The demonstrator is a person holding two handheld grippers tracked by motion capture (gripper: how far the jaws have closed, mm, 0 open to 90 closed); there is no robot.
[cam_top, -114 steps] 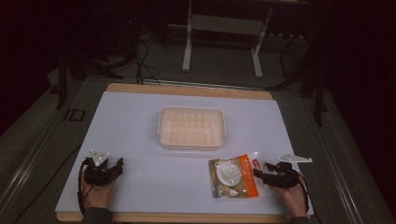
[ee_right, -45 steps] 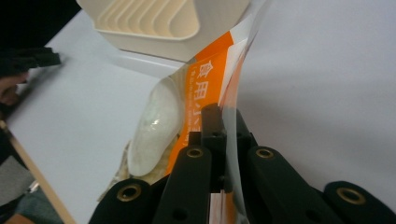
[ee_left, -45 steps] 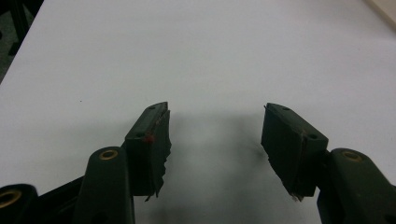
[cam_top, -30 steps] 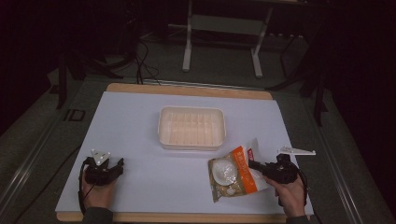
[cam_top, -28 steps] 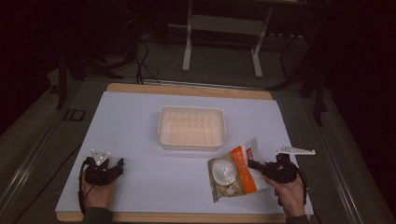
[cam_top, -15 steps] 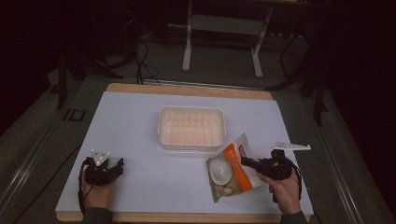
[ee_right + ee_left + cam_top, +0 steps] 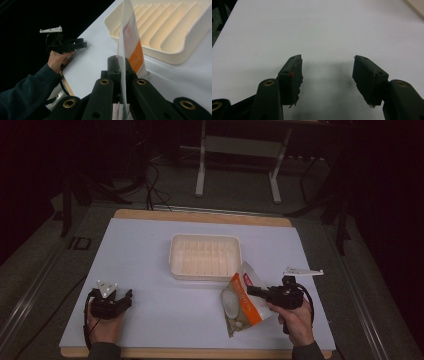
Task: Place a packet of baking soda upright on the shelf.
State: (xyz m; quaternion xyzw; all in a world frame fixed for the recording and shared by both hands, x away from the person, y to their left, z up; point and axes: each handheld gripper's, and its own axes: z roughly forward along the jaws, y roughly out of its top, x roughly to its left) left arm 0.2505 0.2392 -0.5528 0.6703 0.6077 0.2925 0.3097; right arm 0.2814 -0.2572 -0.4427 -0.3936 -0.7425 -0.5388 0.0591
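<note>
In the high view the right gripper (image 7: 253,290) pinches the orange-and-white packet (image 7: 241,301), tilted up off the table (image 7: 150,245) just in front of the cream tray (image 7: 205,257). The left gripper view shows the left gripper (image 7: 326,67) with jaws wide apart — nothing between them. The right gripper view shows its jaws clamped tight on the packet's edge — the tray just beyond.

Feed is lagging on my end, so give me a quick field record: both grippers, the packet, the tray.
left gripper: open, holding nothing, low over the table at its near left
right gripper: shut on the packet's edge
packet: orange and white, tilted up on edge, near right of the tray
tray: cream, ribbed, mid-table, nothing visible inside
</note>
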